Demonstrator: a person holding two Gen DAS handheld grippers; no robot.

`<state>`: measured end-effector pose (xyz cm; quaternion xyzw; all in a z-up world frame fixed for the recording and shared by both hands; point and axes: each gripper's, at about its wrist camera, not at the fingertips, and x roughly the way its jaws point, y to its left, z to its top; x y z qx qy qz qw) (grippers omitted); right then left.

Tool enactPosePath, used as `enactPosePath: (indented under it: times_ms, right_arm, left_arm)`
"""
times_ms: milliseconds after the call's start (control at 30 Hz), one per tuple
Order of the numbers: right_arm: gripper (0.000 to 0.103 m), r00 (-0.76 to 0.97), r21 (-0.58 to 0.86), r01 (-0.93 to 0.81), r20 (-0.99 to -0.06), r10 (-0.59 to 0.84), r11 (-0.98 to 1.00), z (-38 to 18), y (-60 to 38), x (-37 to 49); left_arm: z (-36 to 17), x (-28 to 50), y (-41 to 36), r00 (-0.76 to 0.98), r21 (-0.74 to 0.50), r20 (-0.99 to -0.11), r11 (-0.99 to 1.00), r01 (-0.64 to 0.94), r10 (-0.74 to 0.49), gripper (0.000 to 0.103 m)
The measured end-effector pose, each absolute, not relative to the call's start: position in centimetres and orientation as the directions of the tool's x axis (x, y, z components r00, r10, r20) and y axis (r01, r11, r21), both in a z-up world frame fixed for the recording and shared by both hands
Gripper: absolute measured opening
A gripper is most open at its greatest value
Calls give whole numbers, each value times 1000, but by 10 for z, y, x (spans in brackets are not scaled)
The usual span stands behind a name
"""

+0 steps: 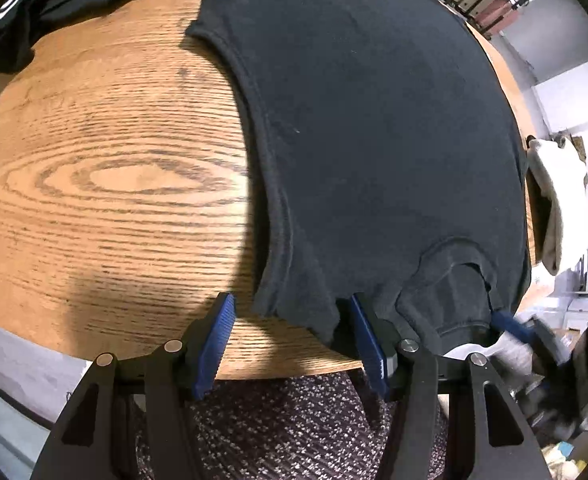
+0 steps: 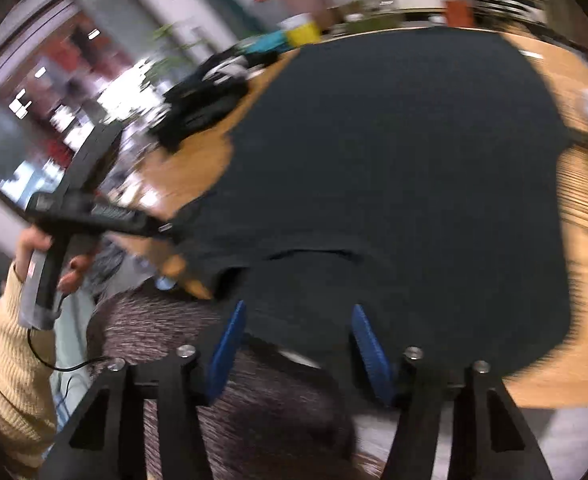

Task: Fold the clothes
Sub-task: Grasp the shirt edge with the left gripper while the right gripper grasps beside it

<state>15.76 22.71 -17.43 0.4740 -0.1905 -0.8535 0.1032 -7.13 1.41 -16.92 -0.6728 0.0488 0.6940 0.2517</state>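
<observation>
A black T-shirt (image 1: 373,128) lies spread flat on a round wooden table (image 1: 114,184), its body running away from the person toward the far rim and its near end overhanging or reaching the near table edge. The left gripper (image 1: 292,336) points steeply down at that near edge; its blue pads stand wide apart, and a corner of the shirt's near hem hangs between them without either pad visibly pressing on it. Just to the right of that corner a short sleeve (image 1: 453,288) lies folded in on the shirt body, and beyond it the other tool shows only as a blur. In the right wrist view, which is heavily smeared, the right gripper (image 2: 297,344) has its jaws parted at a moderate width over the shirt's near edge (image 2: 294,320); fabric appears to lie between the pads, but whether they grip it cannot be told. The same view shows a hand (image 2: 38,256) in a cream knit sleeve holding the left tool's handle at the shirt's left side. A second dark garment (image 1: 26,12) lies bunched at the far left of the table, well apart from the work. Judgement: the shirt's long axis runs straight ahead of both jaws, so the coming move depends on each gripper closing on its own near corner; the left is the better placed.
</observation>
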Motion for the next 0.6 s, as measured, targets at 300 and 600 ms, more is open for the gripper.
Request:
enactPosePath:
  times_ms: [300,600]
  right_arm:
    - [55,-484,416,-4,-797,-362,-910,-192,185,135]
    - [51,-488,426,-58,-801,-347,-903,-193,181,125]
  left_arm:
    - [-151,-86,4,5,-367,-915,-827,-426,403,54]
    - [-180,-99,11,76,-407,-906,-812,-417,415,36]
